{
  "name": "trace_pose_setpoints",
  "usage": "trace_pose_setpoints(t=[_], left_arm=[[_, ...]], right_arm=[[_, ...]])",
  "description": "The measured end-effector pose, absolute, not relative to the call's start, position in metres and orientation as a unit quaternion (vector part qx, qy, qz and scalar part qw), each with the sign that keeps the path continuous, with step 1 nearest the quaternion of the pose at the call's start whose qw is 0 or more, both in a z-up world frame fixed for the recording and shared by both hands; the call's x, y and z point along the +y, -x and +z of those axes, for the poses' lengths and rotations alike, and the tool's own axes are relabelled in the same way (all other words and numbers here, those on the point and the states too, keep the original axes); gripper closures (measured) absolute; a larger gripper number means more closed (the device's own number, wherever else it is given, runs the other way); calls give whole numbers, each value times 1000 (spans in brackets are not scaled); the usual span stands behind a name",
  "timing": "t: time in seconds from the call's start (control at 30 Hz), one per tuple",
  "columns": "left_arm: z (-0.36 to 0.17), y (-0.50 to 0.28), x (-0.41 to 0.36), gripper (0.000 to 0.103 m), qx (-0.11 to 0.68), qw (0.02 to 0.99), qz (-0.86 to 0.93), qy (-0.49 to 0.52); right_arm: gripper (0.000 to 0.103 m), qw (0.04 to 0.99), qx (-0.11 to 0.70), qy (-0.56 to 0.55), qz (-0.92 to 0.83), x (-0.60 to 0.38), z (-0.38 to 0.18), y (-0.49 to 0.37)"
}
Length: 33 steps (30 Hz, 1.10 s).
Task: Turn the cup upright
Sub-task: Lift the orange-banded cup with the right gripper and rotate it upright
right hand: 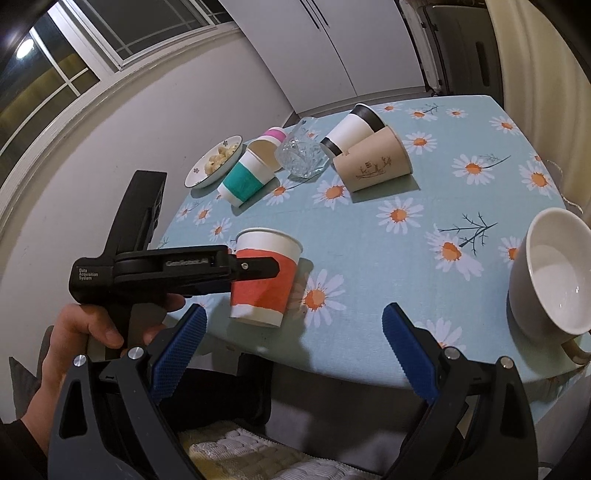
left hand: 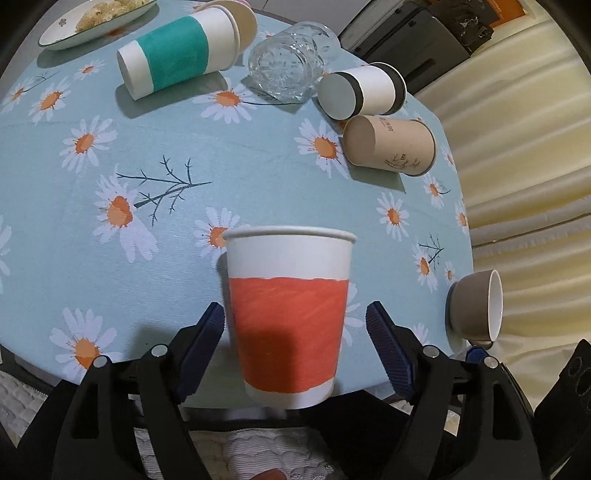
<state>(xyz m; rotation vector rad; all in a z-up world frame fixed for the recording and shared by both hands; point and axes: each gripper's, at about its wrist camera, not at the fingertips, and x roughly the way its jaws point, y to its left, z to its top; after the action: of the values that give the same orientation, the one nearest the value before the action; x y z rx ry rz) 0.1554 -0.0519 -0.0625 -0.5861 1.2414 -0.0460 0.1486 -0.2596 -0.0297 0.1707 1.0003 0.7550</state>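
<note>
A white paper cup with a red band (left hand: pixel 290 314) stands upright near the table's front edge, mouth up. My left gripper (left hand: pixel 295 343) is open, its blue pads (left hand: pixel 201 350) on either side of the cup with small gaps. In the right wrist view the same cup (right hand: pixel 264 277) shows with the left gripper's black arm across it. My right gripper (right hand: pixel 291 354) is open and empty, off the table's front edge. A grey ceramic cup (right hand: pixel 550 284) lies on its side at the right edge; it also shows in the left wrist view (left hand: pixel 476 306).
Lying on their sides at the back are a teal-banded cup (left hand: pixel 177 55), a glass (left hand: pixel 291 62), a black-banded white cup (left hand: pixel 362 90) and a brown paper cup (left hand: pixel 391 146). A plate of food (left hand: pixel 92 22) sits at the far left. The daisy tablecloth (left hand: pixel 166 229) covers the table.
</note>
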Motion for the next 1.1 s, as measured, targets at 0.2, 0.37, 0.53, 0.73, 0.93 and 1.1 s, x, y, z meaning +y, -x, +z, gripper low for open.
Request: trace_pose_setpoints(t=[0.2,0.37,0.53,0.73,0.93,1.1], left_arm=[[-58,-155,-52,26,570,778,-27,262],[-57,-153,-53,26,570,778,-30,264],[-53,-148,-49,26,565,780,-32,266],[-41,-134,-34,26,545,788,-41,283],[-27,-106,-7,26,515,804,-48,291],[-26,-77,19,26,494,814,-40,303]], right_arm=[[8,807,469,-77,352,-258,-30,-148],[8,806,471,-71,352,-255,-32,-148],[8,805,475,-63,350,-251,-34,-148],[8,787,494,-69,363,-241,-38,-157],[8,755,529,-61,383,-209,-47,-172],[15,722,565,-60,394,-174,-57,-188]])
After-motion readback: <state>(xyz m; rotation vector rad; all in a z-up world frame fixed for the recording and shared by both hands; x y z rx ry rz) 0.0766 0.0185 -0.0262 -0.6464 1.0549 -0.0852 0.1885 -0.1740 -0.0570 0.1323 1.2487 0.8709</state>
